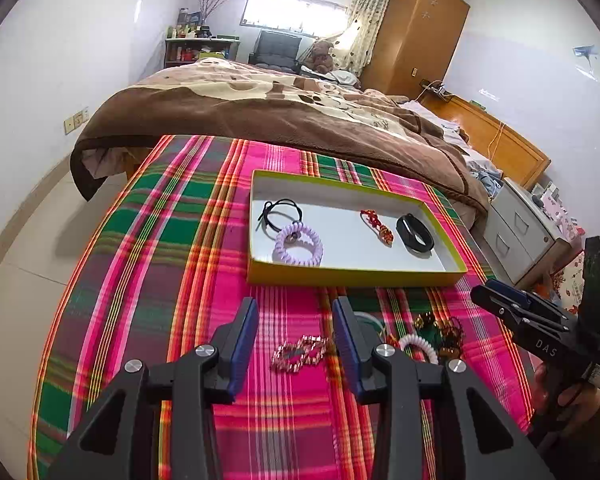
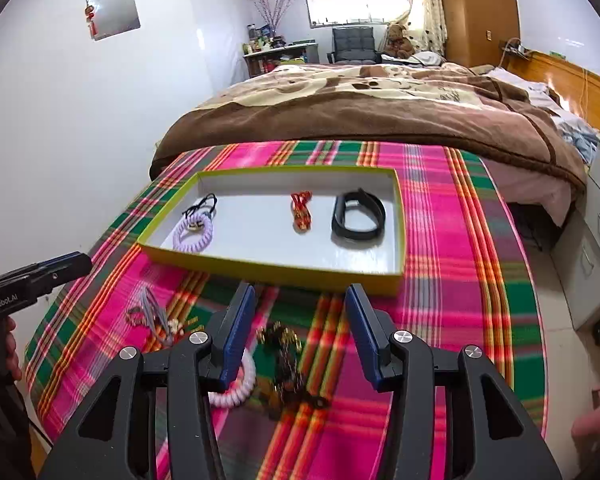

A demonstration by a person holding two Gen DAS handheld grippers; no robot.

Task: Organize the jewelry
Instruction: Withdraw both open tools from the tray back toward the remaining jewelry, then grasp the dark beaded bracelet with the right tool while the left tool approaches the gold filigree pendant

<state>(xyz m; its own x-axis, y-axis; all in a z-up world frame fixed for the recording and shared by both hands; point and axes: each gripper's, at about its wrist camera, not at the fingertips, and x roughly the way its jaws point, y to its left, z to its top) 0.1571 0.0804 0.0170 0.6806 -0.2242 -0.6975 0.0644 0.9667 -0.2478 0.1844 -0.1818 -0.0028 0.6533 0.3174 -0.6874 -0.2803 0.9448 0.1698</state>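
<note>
Your left gripper [image 1: 296, 336] and right gripper [image 2: 300, 328]: jaws apart, empty. Risk: tangled dark beaded pile [image 2: 288, 364] snags, dragging white coil tie [image 2: 236, 392] along.

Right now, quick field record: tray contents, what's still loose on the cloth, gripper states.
tray: black cord, lilac coil tie, red knot charm, black band
loose on cloth: pink bead bracelet, white coil tie, dark bead pile
left gripper: open, empty
right gripper: open, empty
</note>
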